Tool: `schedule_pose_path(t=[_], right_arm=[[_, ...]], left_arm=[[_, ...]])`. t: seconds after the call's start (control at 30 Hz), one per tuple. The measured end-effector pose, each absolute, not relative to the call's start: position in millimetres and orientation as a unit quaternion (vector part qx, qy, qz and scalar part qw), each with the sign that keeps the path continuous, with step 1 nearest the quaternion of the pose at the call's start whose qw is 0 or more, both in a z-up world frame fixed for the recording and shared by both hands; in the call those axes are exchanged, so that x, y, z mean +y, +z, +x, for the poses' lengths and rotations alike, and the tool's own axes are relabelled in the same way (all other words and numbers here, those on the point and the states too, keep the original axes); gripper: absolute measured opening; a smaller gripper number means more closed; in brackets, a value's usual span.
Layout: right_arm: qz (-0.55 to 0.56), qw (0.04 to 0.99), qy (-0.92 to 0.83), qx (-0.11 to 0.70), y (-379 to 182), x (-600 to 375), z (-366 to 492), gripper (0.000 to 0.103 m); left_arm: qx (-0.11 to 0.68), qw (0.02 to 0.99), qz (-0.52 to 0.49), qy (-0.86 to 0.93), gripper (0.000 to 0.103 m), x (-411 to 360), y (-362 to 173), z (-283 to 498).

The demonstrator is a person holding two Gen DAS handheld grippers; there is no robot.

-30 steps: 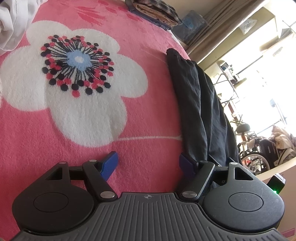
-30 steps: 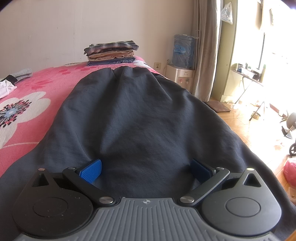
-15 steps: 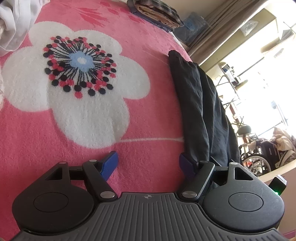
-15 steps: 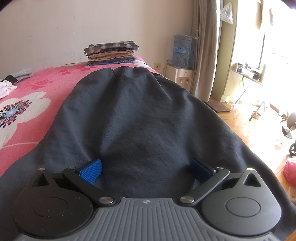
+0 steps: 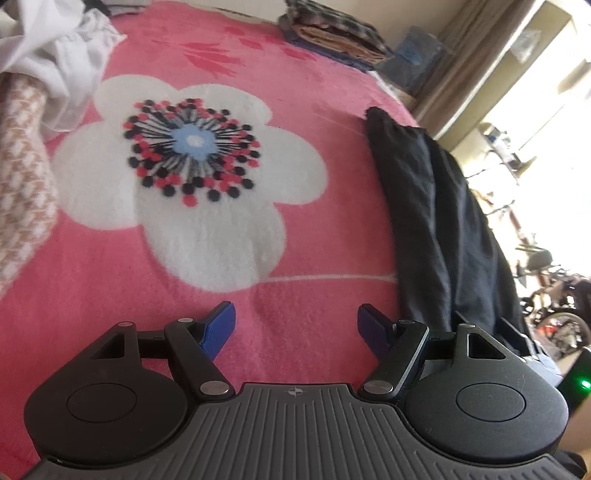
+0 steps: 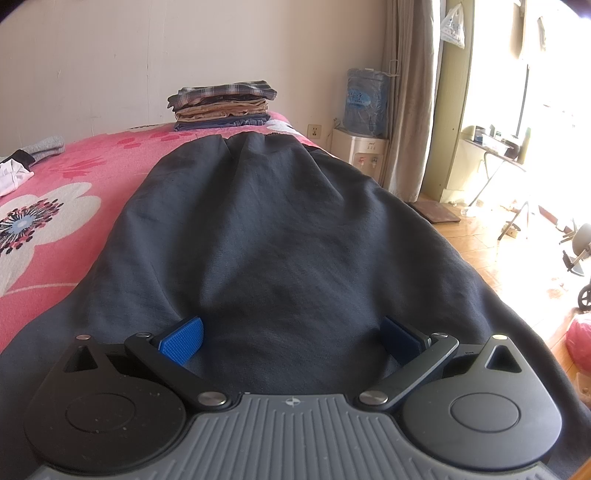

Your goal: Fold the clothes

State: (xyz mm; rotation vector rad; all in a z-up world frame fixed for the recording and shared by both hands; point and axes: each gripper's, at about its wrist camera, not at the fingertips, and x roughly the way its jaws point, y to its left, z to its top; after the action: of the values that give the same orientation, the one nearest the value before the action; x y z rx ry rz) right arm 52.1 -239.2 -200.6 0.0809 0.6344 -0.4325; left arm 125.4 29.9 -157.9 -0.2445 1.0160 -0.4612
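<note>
A dark navy garment (image 6: pixel 280 240) lies spread lengthwise on the pink flowered blanket (image 6: pixel 74 173), along the bed's right edge. My right gripper (image 6: pixel 291 332) is open and empty, low over the garment's near end. In the left wrist view the same garment (image 5: pixel 436 221) shows as a dark strip at the right. My left gripper (image 5: pixel 295 325) is open and empty over the pink blanket (image 5: pixel 110 288), just left of the garment's edge.
A stack of folded clothes (image 6: pixel 223 105) sits at the far end of the bed, also in the left wrist view (image 5: pixel 332 33). White and checked unfolded clothes (image 5: pixel 48 74) lie at the left. A water dispenser (image 6: pixel 364 122) and curtain stand right of the bed.
My left gripper has drawn back and tilted up a little, so more of the blanket and the unfolded clothes at the left show. The right gripper and the garment have not moved.
</note>
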Motion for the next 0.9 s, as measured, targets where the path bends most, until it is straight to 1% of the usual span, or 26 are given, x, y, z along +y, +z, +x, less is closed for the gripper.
schedule_pose_path(t=[0.43, 0.9], right_arm=[[0.041, 0.927, -0.21, 0.307, -202, -239, 50, 0.103], [0.04, 0.927, -0.211, 0.309, -201, -238, 51, 0.103]], left_arm=[[0.48, 0.856, -0.074, -0.177, 0.073, 17, -160, 122], [0.464, 0.853, -0.118, -0.207, 0.073, 24, -155, 114]])
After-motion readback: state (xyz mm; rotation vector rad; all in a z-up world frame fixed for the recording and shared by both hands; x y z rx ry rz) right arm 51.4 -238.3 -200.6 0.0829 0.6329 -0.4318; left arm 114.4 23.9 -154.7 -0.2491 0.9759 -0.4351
